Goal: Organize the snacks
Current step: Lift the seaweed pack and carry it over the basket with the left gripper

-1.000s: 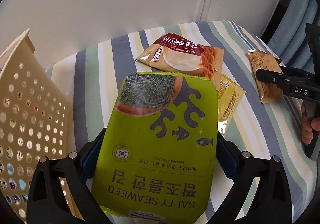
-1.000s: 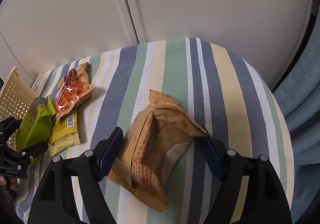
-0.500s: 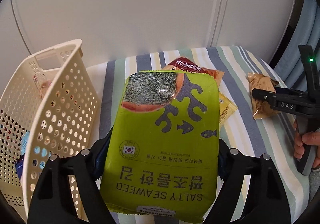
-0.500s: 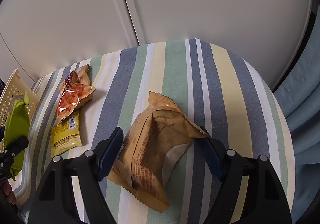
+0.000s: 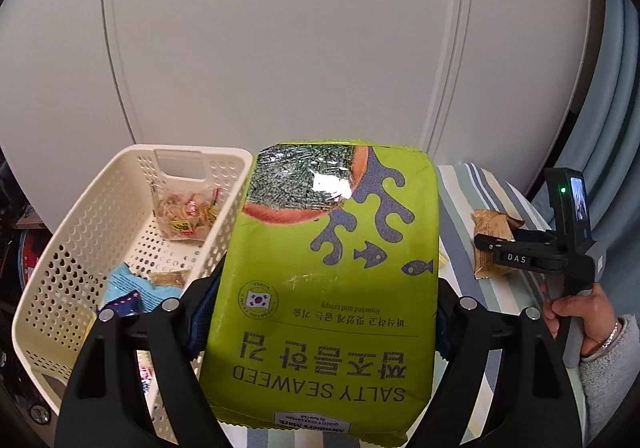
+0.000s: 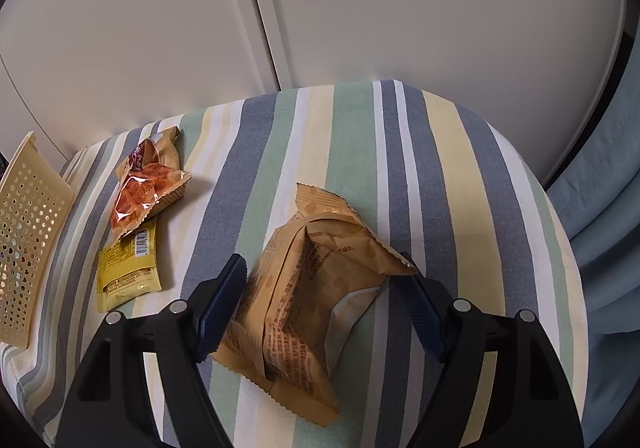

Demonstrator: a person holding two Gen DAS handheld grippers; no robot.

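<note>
My left gripper [image 5: 324, 312] is shut on a lime-green salty seaweed pack [image 5: 332, 268], held up above the table just right of the cream perforated basket [image 5: 80, 232]. The basket holds a clear bag of snacks [image 5: 184, 212] and a blue packet [image 5: 128, 288]. My right gripper [image 6: 324, 296] is open, low over the striped cloth, with one finger on each side of a puffy brown packet [image 6: 312, 300] that lies flat. A red-orange packet [image 6: 144, 188] and a yellow packet [image 6: 128, 268] lie to its left, overlapping.
The table wears a striped cloth [image 6: 440, 168]. White cabinet doors [image 5: 280, 48] stand right behind it and a blue curtain [image 6: 608, 208] hangs at the right. The basket's wall [image 6: 28, 240] sits at the table's left end. A hand [image 5: 576, 312] grips the right tool.
My left gripper has lifted the seaweed pack and swung left, so the basket's inside has come into view. The right gripper has stayed astride the brown packet.
</note>
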